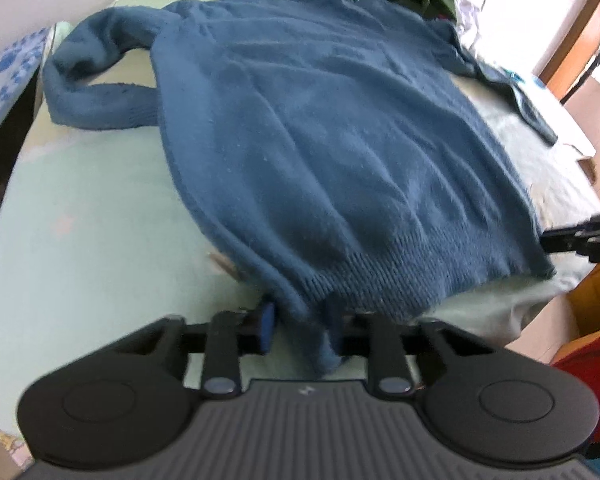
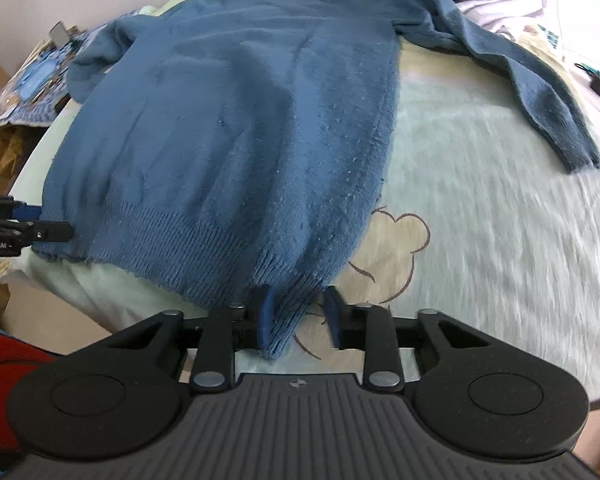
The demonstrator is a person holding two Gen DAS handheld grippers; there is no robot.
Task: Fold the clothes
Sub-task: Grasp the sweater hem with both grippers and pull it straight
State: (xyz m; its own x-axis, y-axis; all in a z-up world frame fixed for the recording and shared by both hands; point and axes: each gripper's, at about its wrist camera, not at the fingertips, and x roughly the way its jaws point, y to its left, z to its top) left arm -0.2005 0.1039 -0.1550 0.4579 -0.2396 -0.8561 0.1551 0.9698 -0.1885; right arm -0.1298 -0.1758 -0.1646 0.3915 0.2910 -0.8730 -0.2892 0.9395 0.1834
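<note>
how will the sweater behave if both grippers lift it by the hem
Probably floppy: the sweater lies in soft wrinkles and bunches at the hem. The thick fuzzy knit suggests some heft and little slip. Its sleeves would likely dangle.

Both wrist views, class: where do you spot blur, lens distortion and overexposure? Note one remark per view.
Left wrist view: the fisheye bows the bed into a dome, the doorway at the upper right is blown out white, and the blue sweater looks soft. Right wrist view: the fleecy blanket on the right is streaked with motion blur, while the sweater's ribbed hem stays fairly sharp.
</note>
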